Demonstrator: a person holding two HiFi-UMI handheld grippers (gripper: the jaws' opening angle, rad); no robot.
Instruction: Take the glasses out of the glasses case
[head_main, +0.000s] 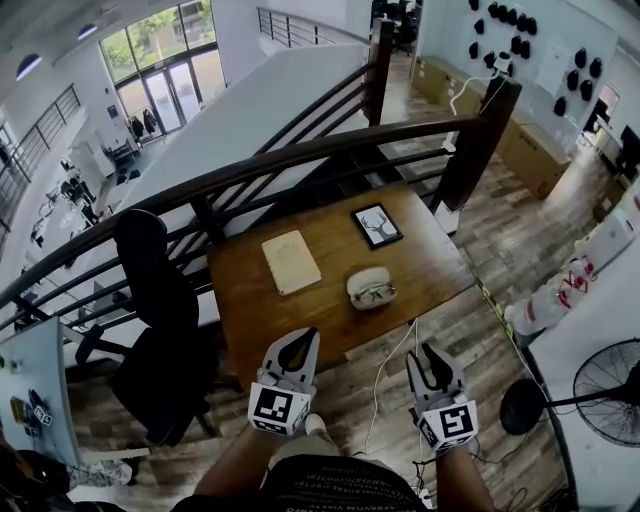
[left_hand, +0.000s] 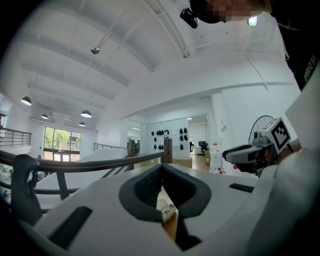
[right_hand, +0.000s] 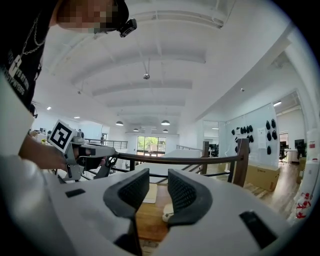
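Observation:
A pale glasses case (head_main: 371, 288) lies open on the near right part of the wooden table (head_main: 250, 300), with dark-rimmed glasses (head_main: 375, 293) in it. Both grippers hang short of the table's near edge, pointing toward it. My left gripper (head_main: 305, 335) is left of the case with its fingertips together and nothing held; through the slit below the tips (left_hand: 161, 167) I see the glasses (left_hand: 167, 210). My right gripper (head_main: 425, 352) is slightly right of the case, and its jaws (right_hand: 158, 172) stand apart and empty, with the case (right_hand: 167, 212) low between them.
A beige notebook (head_main: 290, 262) and a small framed picture (head_main: 377, 225) lie farther back on the table. A dark railing (head_main: 330, 145) runs behind it. A black office chair (head_main: 160, 340) stands at the left, a floor fan (head_main: 610, 390) at the right. A white cable (head_main: 385, 385) hangs from the front edge.

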